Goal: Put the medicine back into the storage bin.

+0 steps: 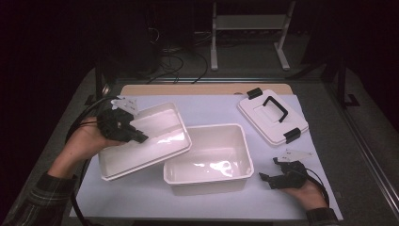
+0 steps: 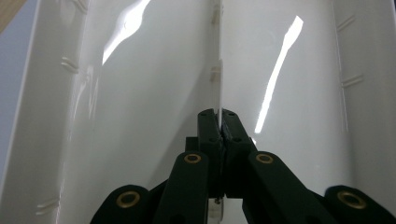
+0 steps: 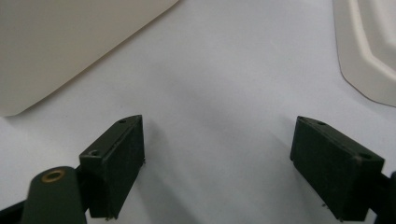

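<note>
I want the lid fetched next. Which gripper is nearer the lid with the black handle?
Right. The right gripper rests just below the lid; the left gripper is far across, clamped on the tilted tray.

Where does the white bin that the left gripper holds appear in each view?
High view: the held white bin is left of centre, tilted, its edge resting on the second bin.
Left gripper view: its wall runs up the middle, pinched between the shut jaws.
Right gripper view: I cannot tell it apart there.
Shared landmark: the pale mat.
</note>
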Available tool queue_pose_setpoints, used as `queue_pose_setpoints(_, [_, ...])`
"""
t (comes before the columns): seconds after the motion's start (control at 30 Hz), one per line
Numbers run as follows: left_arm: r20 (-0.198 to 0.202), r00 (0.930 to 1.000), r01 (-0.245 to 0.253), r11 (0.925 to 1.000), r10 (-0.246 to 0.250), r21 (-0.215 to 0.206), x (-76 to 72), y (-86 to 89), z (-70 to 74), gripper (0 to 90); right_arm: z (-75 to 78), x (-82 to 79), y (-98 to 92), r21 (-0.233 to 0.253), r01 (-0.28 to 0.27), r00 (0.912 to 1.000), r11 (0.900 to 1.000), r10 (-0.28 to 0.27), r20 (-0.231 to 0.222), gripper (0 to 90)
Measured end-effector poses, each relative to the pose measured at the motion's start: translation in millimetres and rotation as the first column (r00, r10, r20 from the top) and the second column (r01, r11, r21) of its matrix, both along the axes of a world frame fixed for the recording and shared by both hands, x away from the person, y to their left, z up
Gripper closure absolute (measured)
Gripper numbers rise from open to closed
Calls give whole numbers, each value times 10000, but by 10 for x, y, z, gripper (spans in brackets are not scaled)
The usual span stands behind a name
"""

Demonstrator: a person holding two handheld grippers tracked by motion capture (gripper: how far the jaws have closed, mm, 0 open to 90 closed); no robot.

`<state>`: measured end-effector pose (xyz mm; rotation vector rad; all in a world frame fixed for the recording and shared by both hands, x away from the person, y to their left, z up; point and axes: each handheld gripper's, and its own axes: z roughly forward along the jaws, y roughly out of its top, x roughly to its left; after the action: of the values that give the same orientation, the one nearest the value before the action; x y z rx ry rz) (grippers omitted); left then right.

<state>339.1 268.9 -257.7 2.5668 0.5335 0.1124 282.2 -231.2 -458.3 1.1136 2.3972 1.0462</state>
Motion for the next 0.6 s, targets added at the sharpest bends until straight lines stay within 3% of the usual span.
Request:
queue_pose_setpoints(0.2, [12, 9972, -747, 9972, 748, -61, -44, 334, -61, 886, 0, 0, -1, 0, -1, 10000, 10000, 1, -2, 171])
queue_pose_setpoints(0.43, [-36, 9918, -1279, 9918, 1279, -50, -77, 571, -169, 886, 0, 0, 0, 3, 5, 10000, 10000, -5, -4, 171])
queue_pose_setpoints(0.6, [-164, 9857, -1678, 9858, 1677, -42, -99, 743, -339, 886, 0, 1, -2, 5, 0, 10000, 10000, 0, -1, 172])
